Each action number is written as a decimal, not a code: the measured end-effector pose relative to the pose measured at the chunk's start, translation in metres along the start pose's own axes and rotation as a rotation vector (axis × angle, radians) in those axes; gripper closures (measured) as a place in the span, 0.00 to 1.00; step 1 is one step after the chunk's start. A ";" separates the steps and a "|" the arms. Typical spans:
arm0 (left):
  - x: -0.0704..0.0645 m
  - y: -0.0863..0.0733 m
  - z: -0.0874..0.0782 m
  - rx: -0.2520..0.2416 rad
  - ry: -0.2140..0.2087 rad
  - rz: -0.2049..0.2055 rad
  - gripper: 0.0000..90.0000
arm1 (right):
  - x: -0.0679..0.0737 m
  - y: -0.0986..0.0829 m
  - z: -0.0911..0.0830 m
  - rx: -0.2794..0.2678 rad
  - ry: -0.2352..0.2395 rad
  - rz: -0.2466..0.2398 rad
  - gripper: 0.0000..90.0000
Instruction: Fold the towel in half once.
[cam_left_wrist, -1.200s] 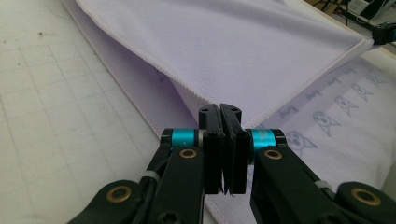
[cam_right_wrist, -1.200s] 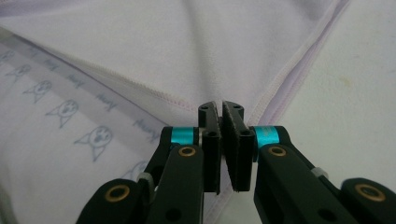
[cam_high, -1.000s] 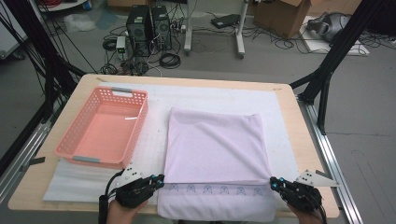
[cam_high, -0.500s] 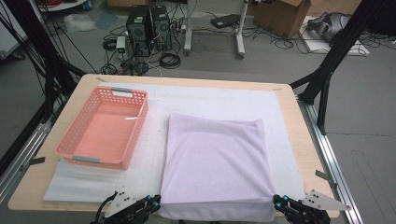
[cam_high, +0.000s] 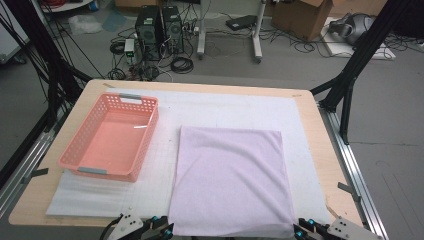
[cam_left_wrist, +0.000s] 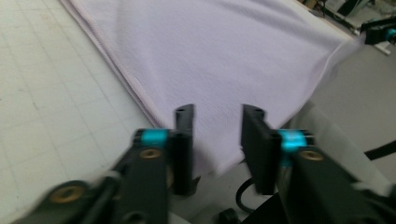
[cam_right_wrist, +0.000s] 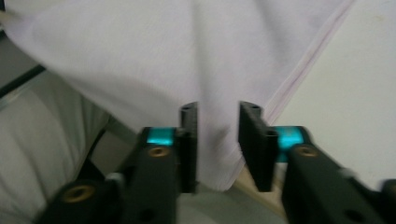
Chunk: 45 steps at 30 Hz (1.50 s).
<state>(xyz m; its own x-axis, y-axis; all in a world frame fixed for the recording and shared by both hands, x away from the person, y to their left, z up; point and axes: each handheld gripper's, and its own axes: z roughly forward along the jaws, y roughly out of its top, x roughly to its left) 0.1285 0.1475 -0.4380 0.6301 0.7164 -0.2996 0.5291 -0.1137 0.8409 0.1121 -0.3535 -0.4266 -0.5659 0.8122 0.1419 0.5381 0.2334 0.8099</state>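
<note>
A folded lavender towel (cam_high: 230, 180) lies flat on the white mat, its near edge reaching the table's front edge. My left gripper (cam_high: 162, 231) is at the towel's near left corner and my right gripper (cam_high: 300, 231) at its near right corner. In the left gripper view the jaws stand apart (cam_left_wrist: 217, 116), with the towel's corner (cam_left_wrist: 224, 56) lying loose between them. The right gripper view is alike: open jaws (cam_right_wrist: 217, 114) either side of the towel's hemmed corner (cam_right_wrist: 163, 46), which droops over the table edge.
An empty pink plastic basket (cam_high: 107, 137) stands on the left of the white mat (cam_high: 225, 107). Bare wooden table (cam_high: 320, 150) runs along the right side. Black frame legs, computers and cables are on the floor beyond the table.
Both grippers have drawn back toward the near table edge. The towel slid nearer with them, and the patterned hem seen a second ago is now out of sight.
</note>
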 end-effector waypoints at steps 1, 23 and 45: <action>0.002 0.003 0.001 -0.014 0.006 -0.007 0.61 | -0.001 0.001 0.000 -0.016 -0.001 0.014 0.70; 0.056 0.054 0.059 -0.032 0.034 -0.008 0.59 | -0.045 0.038 0.043 -0.047 -0.129 0.048 0.70; 0.107 0.105 0.131 0.008 0.080 -0.015 0.56 | -0.116 0.154 0.189 0.024 -0.069 -0.061 0.70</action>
<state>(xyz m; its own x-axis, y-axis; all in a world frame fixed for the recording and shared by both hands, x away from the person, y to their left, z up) 0.3263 0.1218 -0.4404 0.5747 0.7710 -0.2744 0.5426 -0.1079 0.8331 0.3793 -0.3107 -0.4258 -0.5539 0.8309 0.0525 0.5191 0.2953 0.8020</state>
